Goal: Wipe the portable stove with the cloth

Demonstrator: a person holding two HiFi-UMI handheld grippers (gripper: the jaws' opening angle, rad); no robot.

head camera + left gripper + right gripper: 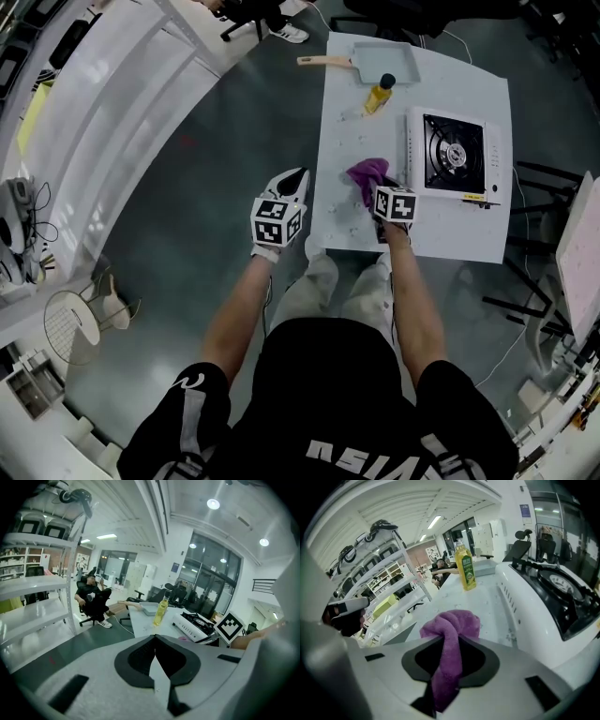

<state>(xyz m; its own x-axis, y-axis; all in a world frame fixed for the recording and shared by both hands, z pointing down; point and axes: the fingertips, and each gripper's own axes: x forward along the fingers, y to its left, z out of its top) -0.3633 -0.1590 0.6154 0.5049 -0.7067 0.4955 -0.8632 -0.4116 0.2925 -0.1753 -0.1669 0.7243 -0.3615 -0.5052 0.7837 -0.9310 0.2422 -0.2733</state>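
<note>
My right gripper [380,187] is clamped on the cloth [366,172], and the stove [457,155] sits just off to its right, slightly farther out. Left gripper [296,178] is pinched closed, empty, and farther away.

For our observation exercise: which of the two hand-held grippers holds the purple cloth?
The right hand-held gripper: the purple cloth is pinched between its jaws, while the left hand-held gripper is shut on nothing.

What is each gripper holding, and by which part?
The right gripper pinches the purple cloth by a bunched fold; the left gripper is shut and empty.
</note>
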